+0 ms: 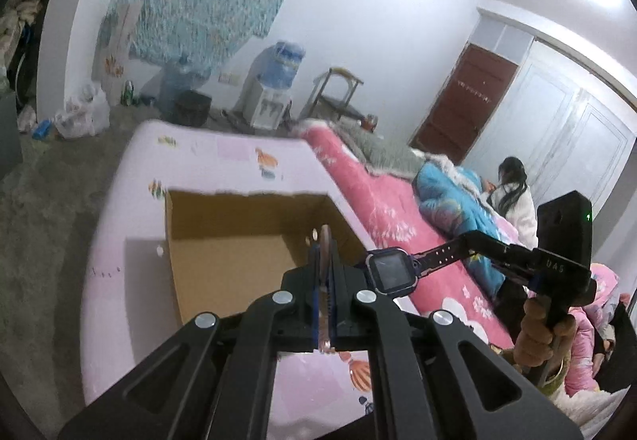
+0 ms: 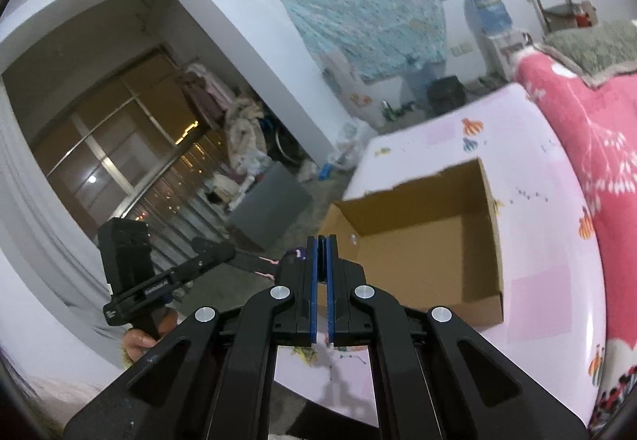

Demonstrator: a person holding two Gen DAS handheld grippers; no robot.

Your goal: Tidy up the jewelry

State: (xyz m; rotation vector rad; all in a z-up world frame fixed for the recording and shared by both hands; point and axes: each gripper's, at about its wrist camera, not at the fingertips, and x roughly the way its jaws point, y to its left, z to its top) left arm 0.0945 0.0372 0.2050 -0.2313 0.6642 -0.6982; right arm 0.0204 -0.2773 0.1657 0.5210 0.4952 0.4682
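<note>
My left gripper point(image 1: 325, 237) is shut on the pinkish strap point(image 1: 325, 273) of a dark blue smartwatch point(image 1: 385, 272), held above the front of an open cardboard box point(image 1: 239, 241). My right gripper point(image 1: 469, 239) is shut on the watch's other strap, so the watch hangs between the two. In the right wrist view my right gripper point(image 2: 321, 241) is closed, the watch mostly hidden behind its fingers, and the left gripper point(image 2: 215, 253) reaches in from the left. The box point(image 2: 422, 241) looks empty inside.
The box stands on a pale pink table point(image 1: 223, 161) with cartoon stickers. A pink blanket on a bed point(image 1: 378, 201) borders the table on the right. A person point(image 1: 513, 193) sits on the bed. A water dispenser point(image 1: 270, 82) stands by the far wall.
</note>
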